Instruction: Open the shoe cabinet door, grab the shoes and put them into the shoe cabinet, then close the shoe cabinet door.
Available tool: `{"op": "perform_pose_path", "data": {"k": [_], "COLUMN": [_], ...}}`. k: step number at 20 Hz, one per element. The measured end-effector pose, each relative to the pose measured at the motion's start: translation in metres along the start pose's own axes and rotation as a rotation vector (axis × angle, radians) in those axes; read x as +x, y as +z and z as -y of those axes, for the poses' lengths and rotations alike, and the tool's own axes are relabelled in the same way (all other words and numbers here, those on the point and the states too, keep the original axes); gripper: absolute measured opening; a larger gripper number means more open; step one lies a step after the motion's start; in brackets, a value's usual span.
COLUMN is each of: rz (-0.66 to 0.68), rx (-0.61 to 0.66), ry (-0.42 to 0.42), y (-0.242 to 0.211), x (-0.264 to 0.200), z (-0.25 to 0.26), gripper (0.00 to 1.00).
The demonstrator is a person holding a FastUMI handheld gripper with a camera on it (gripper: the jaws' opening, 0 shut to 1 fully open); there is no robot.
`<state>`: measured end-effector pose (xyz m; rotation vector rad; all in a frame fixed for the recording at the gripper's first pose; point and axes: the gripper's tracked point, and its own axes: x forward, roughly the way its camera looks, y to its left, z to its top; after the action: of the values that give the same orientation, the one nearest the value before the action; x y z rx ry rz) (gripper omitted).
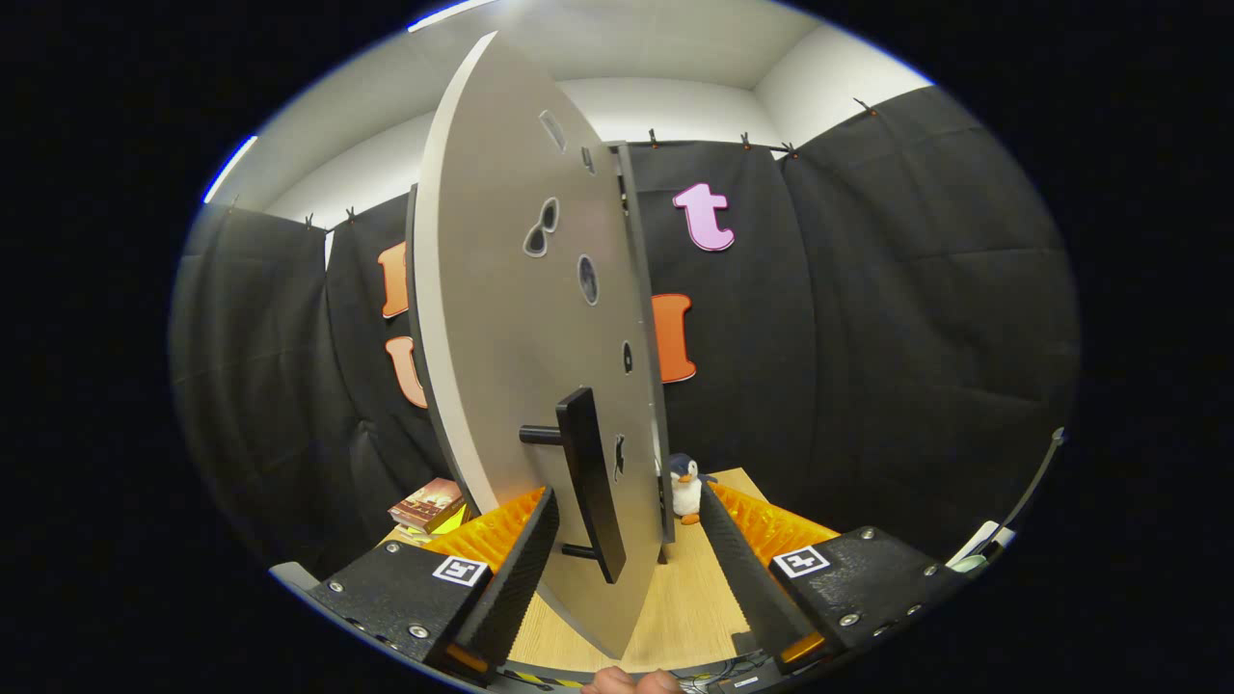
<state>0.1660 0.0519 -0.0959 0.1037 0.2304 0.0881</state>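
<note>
The shoe cabinet door (521,318), a pale panel with several cut-out holes, stands nearly edge-on just ahead of me. Its black bar handle (590,482) sticks out from the panel's lower part on two short posts. My gripper (627,501) is open, with the handle and the door's lower edge in the wide gap between the fingers. The left finger (516,569) sits to the left of the panel and the right finger (737,569) is well clear of the handle. Neither finger presses on it. A thin dark edge (644,318) runs along the door's far side.
A wooden tabletop (684,607) lies under the door. A small penguin plush (686,487) stands just beyond the right fingertip. A book (427,503) lies beyond the left finger. Black cloth walls close in the booth. Part of a hand (631,682) shows below the fingers.
</note>
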Motion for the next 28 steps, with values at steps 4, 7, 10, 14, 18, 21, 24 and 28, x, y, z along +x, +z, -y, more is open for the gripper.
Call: {"op": "perform_pose_path", "data": {"k": [4, 7, 10, 14, 18, 21, 24, 28], "rz": [-0.007, -0.011, -0.012, -0.016, -0.033, -0.040, -0.040, -0.022], "rx": [0.002, -0.003, -0.013, -0.038, -0.020, -0.006, -0.004, -0.043], "ry": [0.006, 0.009, 0.038, 0.056, 0.084, 0.107, 0.137, 0.153], "y": [-0.003, -0.004, -0.004, -0.010, -0.016, -0.016, -0.015, -0.010], "x": [0.017, 0.033, 0.054, 0.088, 0.125, 0.148, 0.161, 0.174], "z": [-0.045, -0.073, -0.113, -0.156, -0.188, -0.197, -0.203, -0.214], "gripper": [0.93, 0.93, 0.93, 0.93, 0.94, 0.93, 0.94, 0.94]}}
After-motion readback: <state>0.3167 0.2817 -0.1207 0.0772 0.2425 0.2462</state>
